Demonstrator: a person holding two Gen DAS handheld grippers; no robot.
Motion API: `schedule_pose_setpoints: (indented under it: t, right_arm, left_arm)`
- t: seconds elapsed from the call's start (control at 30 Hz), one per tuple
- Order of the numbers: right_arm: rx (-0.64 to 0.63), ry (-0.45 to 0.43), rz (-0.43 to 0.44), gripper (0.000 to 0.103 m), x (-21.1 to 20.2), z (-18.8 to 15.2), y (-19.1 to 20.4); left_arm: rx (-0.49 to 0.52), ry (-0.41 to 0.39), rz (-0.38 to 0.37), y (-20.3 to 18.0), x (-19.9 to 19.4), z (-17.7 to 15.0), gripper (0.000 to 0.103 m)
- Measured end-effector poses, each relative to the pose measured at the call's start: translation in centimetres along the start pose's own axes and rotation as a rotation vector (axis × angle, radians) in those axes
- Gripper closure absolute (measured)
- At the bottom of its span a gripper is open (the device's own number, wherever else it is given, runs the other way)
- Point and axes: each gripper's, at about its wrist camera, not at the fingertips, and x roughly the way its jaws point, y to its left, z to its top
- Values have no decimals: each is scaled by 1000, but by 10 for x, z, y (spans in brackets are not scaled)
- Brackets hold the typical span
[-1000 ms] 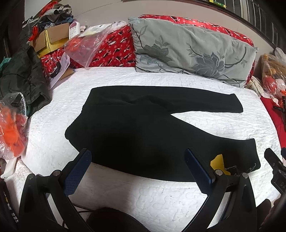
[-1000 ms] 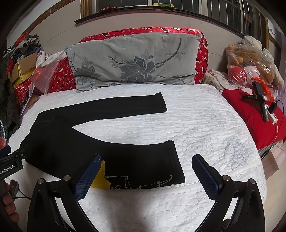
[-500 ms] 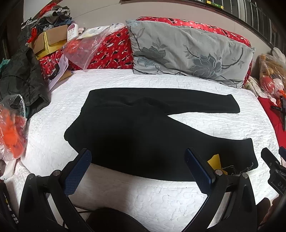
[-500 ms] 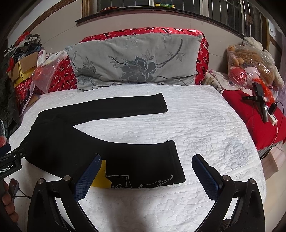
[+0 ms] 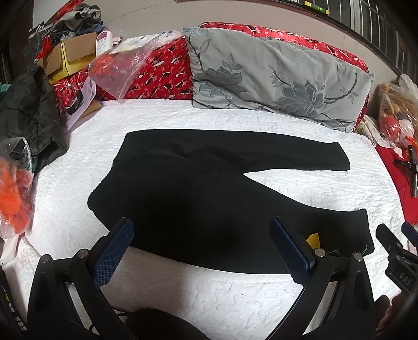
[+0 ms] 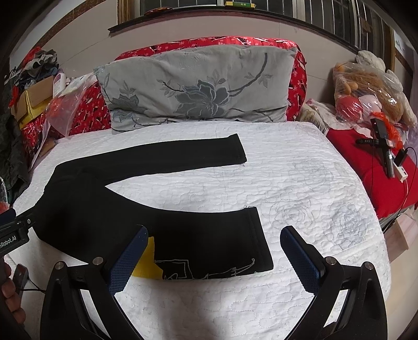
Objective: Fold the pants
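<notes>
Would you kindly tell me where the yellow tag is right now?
In the right wrist view, the yellow tag lies at the near edge of the black pants, beside the nearer leg's white stitching.

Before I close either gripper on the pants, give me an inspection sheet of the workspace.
Surface: white quilted bedspread, flat.
Job's things: black pants spread unfolded, legs splayed apart; yellow tag at near leg.
Clutter: grey floral pillow at headboard; plastic bags, cardboard box to the left; bagged stuffed toys to the right.
Grippers: left gripper and right gripper above near edge, jaws wide, holding nothing.
Cables: thin wire beside a phone on the red cover.
Surroundings: barred window above the headboard.
</notes>
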Motion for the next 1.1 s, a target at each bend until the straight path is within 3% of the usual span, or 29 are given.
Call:
schedule_pose_setpoints:
  t: [0.23, 0.77, 0.87, 1.1]
  right_arm:
    - [-9, 6, -3, 1, 5, -2, 4]
    - [-25, 1, -6, 1, 0, -7, 8]
    - [-20, 11, 6, 1, 3, -4, 6]
    - [53, 20, 51, 1, 44, 55, -40]
  left_arm:
    - [-11, -27, 4, 4, -2, -7, 0]
    - [10, 4, 10, 3, 5, -10, 0]
    - [15, 41, 4, 11, 16, 6, 0]
    - [-60, 199, -46, 75, 81, 111, 0]
